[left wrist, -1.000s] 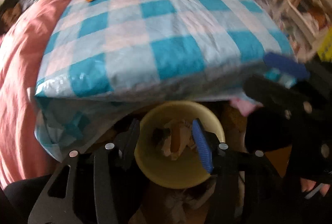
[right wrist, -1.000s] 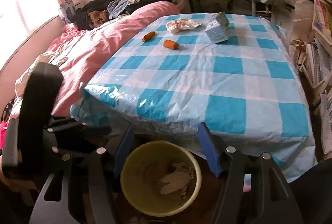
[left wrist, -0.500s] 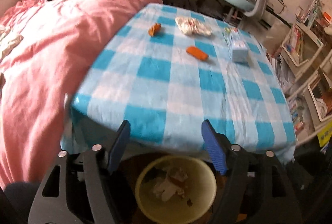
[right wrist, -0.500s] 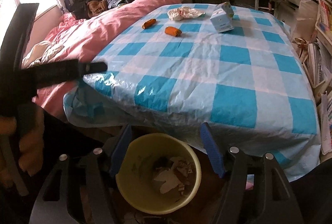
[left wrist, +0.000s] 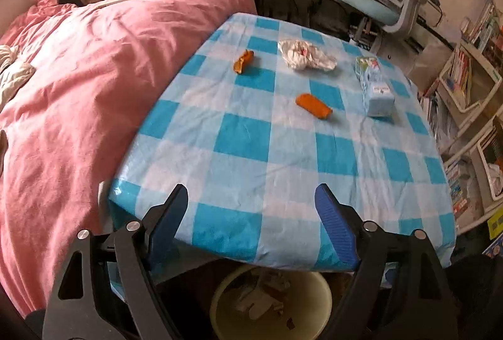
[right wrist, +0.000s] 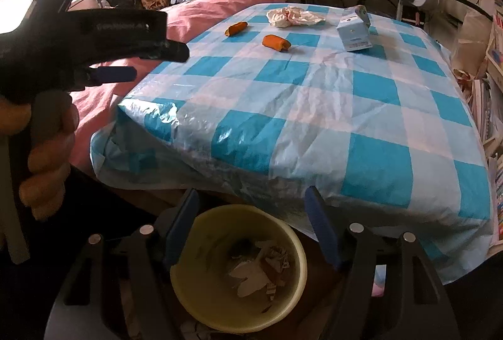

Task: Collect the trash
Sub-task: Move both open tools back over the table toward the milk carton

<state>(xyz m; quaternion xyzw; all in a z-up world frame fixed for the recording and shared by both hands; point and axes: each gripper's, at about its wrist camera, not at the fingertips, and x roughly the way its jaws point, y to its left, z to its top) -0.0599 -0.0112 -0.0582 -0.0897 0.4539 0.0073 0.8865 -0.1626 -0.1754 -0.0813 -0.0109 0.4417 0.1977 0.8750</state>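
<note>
Four bits of trash wait on the checked tablecloth [left wrist: 245,145] in the upper middle of the frame: two orange peels [left wrist: 313,105] [left wrist: 243,61], a crumpled wrapper [left wrist: 305,55] and a small blue carton [left wrist: 377,91]. Its print is too small to read. Some paper scraps already sit in the yellow bin [right wrist: 239,270] at the bottom, so I think the job is partly done. The left gripper [left wrist: 251,208] is opening wide with nothing in it. The right gripper [right wrist: 251,214] is open and empty above the bin.

Tablecloth [left wrist: 245,145] blue/white check; duvet [left wrist: 78,72] pink; bin [right wrist: 292,248] yellow; wrapper [left wrist: 314,105] orange.
</note>
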